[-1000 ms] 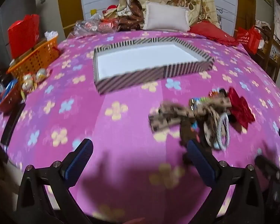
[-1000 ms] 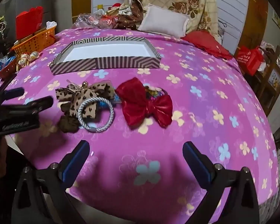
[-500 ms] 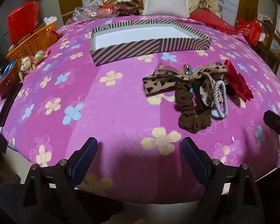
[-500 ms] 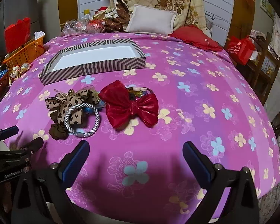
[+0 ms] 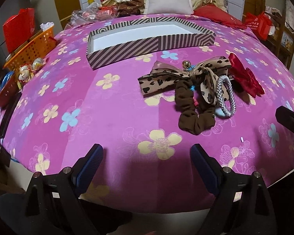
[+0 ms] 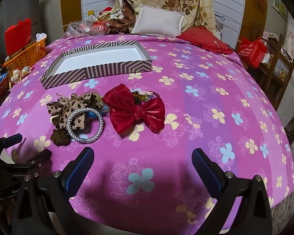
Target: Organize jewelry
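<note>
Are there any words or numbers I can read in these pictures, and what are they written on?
"Gen": only these letters show, cut off at the picture's edge, on the left gripper body.
Red bag: pale print, too blurred to read.
Red pillow: small white tag, too small to read.
No other text shows.

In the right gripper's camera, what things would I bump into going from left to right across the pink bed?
orange basket → leopard bow → red bow → red bag
</note>
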Motion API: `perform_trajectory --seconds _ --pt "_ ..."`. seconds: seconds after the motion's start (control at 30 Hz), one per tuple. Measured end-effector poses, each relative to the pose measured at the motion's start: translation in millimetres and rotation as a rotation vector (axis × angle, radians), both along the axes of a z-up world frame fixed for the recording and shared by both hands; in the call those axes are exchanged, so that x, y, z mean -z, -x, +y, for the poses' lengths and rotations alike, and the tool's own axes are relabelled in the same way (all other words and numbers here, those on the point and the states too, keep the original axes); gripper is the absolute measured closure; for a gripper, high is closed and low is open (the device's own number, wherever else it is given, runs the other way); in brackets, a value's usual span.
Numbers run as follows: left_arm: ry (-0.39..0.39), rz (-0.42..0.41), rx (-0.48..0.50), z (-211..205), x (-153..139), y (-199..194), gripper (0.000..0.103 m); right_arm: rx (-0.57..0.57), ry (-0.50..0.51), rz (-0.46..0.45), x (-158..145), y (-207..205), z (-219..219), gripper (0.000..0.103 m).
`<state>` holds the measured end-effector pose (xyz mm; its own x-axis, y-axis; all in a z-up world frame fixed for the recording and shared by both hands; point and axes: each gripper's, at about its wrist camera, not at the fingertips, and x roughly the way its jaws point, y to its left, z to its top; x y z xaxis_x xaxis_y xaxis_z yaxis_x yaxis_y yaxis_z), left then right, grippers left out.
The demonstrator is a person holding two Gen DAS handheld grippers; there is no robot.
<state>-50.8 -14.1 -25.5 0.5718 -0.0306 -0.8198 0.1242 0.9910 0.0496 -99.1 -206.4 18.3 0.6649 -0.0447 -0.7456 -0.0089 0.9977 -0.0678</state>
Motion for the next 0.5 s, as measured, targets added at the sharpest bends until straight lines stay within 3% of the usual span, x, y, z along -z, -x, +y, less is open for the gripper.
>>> perform_trajectory --seconds 0.5 --pt "0.001 0.001 -0.002 0.3 -0.4 0.0 0.006 0.005 0.007 -0.001 -1.0 -1.0 1.3 0.001"
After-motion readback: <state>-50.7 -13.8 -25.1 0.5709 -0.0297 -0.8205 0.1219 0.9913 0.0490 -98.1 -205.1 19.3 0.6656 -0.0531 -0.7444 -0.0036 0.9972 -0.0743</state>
